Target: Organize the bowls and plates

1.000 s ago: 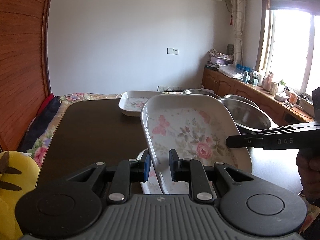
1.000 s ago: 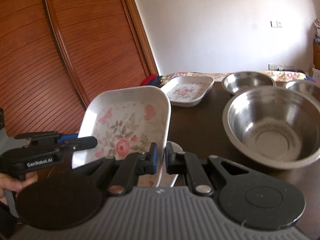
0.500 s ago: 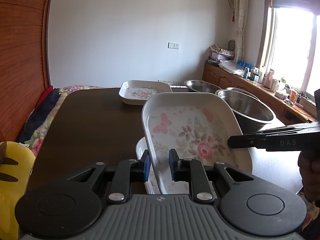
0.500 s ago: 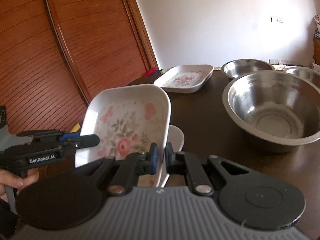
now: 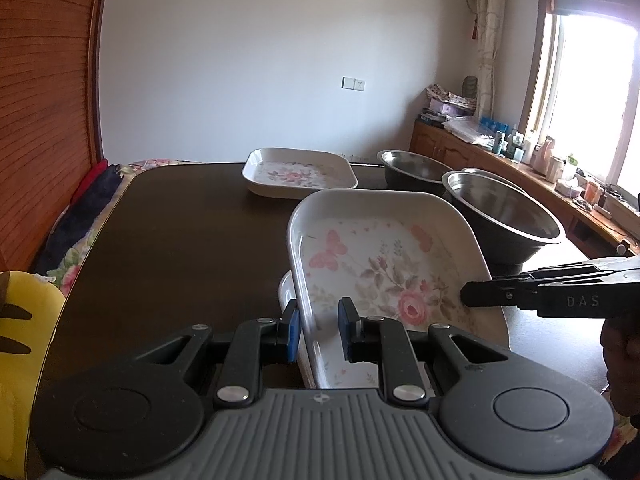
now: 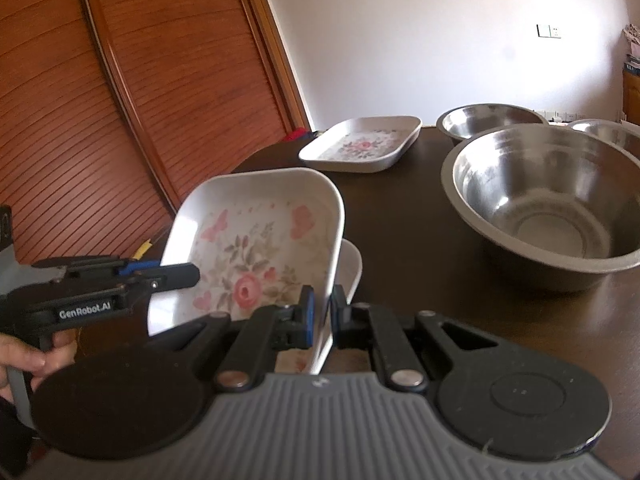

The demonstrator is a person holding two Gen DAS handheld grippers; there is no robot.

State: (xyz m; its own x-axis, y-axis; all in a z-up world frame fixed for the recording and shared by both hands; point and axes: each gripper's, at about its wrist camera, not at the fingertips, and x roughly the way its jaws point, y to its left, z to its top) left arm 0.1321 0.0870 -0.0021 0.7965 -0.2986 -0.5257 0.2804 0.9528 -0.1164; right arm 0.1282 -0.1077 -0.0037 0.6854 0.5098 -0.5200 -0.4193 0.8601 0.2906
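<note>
A white floral plate (image 5: pixel 384 272) hangs tilted just above a second white plate (image 5: pixel 285 294) that lies on the dark table (image 5: pixel 172 240). My left gripper (image 5: pixel 318 320) is shut on the floral plate's left rim. My right gripper (image 6: pixel 320 312) is shut on the right rim of the floral plate (image 6: pixel 256 240). Each wrist view shows the other gripper at the far side: the right gripper (image 5: pixel 466 294) and the left gripper (image 6: pixel 194 274). The lower plate (image 6: pixel 353 268) peeks out under the held one. A third floral plate (image 6: pixel 360 144) sits farther back.
A large steel bowl (image 6: pixel 548 208) stands to the right of the plates, with two smaller steel bowls (image 6: pixel 488 118) (image 6: pixel 612 132) behind it. A slatted wooden door (image 6: pixel 120 100) is on the left, and a yellow cushion (image 5: pixel 24 340) lies at the table's near left corner.
Both grippers and the floral plate have sunk a little toward the table, so the bowls now show more from the side. Both grips are unchanged.
</note>
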